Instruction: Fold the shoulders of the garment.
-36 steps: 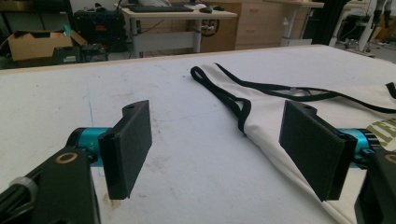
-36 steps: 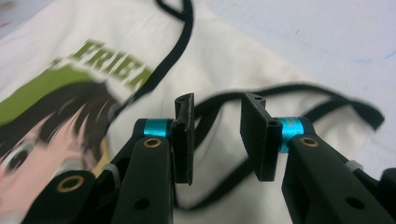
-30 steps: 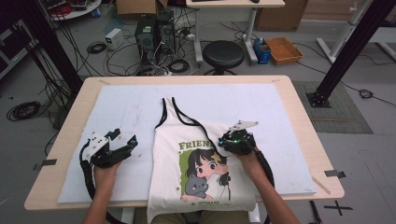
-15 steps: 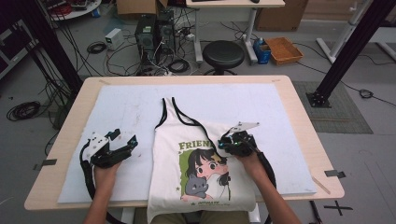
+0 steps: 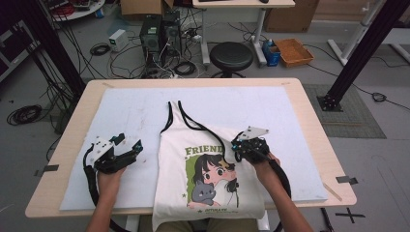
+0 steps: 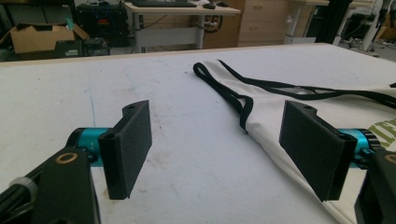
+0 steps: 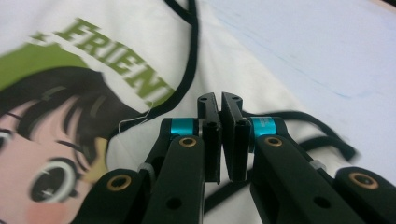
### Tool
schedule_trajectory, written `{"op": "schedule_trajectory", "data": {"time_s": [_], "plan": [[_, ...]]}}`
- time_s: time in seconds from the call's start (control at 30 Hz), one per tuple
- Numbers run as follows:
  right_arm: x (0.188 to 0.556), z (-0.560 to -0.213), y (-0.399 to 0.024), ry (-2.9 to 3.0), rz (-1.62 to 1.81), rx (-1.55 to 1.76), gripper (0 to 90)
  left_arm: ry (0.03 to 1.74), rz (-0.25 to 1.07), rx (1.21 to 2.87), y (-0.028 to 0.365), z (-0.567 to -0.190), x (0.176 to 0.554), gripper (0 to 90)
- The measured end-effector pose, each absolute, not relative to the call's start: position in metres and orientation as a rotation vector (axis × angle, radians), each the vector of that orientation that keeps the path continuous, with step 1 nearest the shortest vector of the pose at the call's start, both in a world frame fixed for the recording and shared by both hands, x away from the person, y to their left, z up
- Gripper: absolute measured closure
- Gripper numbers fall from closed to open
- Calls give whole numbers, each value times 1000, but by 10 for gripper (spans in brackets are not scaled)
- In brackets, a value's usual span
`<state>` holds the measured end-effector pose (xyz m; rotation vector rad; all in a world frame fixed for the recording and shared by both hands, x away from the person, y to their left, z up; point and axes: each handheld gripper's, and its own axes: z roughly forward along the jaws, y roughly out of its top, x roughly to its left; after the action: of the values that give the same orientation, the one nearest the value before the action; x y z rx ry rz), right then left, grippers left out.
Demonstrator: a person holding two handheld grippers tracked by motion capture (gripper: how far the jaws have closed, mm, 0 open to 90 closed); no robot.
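A white tank top (image 5: 174,154) with black trim, a cartoon girl and green "FRIEND" lettering lies flat on the white mat (image 5: 121,111), its hem hanging over the near table edge. My right gripper (image 5: 240,144) sits at the top's right armhole. In the right gripper view its jaws (image 7: 219,100) have just been closing and stand pressed together over the tank top (image 7: 140,28), with the black strap running in behind them. My left gripper (image 5: 129,141) rests on the mat left of the shirt, open. Its pads (image 6: 126,149) are wide apart with bare mat between, and the tank top (image 6: 266,112) lies beyond the right pad.
The wooden table (image 5: 309,125) carries the mat with bare strips on each side. On the floor behind are a black stool (image 5: 232,55), computer towers (image 5: 162,31), loose cables and an orange box (image 5: 295,50). Black frame posts (image 5: 358,53) stand at both sides.
The right gripper's jaws have come together at the armhole edge and the hand has lifted slightly. The left gripper has stayed put.
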<state>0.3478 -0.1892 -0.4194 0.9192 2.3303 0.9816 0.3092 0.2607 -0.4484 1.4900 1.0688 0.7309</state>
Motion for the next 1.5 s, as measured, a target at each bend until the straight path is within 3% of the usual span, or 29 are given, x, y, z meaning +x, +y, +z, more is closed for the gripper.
{"op": "schedule_trajectory", "data": {"time_s": [0.1,0.13,0.17,0.27,0.33,0.53,0.57,0.6,0.63,0.67,0.77,0.97,1.2,1.23,1.27,1.3,1.33,1.5], "plan": [[348,-416,-196,2343,950,951,863,1076,706,1473,258,-438,313,255],[350,-417,-198,2381,944,991,802,1070,701,1487,255,-433,315,255],[353,-421,-202,2369,916,1069,677,1068,708,1496,252,-429,318,255],[352,-423,-206,2350,962,1080,677,1070,682,1533,239,-416,333,255],[351,-423,-207,2390,1048,1052,728,1084,656,1594,226,-409,348,255],[352,-437,-200,2536,944,1013,783,1180,583,1752,191,-403,400,270],[350,-433,-203,2502,971,1006,726,1194,577,1776,188,-404,407,272],[350,-433,-203,2502,971,1006,726,1208,569,1790,184,-406,414,272],[349,-428,-208,2457,1037,1010,635,1222,561,1812,181,-408,421,277],[349,-428,-208,2457,1037,1010,635,1238,554,1829,178,-411,427,277],[349,-423,-218,2371,1103,1040,526,1279,534,1862,170,-420,445,290],[347,-424,-236,2328,1139,1080,514,1294,544,1989,149,-432,474,306],[342,-425,-246,2322,1163,1085,513,1315,556,1982,145,-446,482,468],[341,-425,-247,2325,1164,1090,513,1293,543,1989,146,-445,481,551],[341,-425,-247,2325,1164,1090,513,1293,543,1989,146,-445,481,725],[341,-425,-248,2325,1162,1092,512,1260,515,1997,144,-445,479,725],[340,-425,-250,2322,1171,1100,512,1249,510,1997,143,-444,478,852],[339,-424,-253,2310,1182,1106,512,1188,480,1894,146,-437,468,863]]}}
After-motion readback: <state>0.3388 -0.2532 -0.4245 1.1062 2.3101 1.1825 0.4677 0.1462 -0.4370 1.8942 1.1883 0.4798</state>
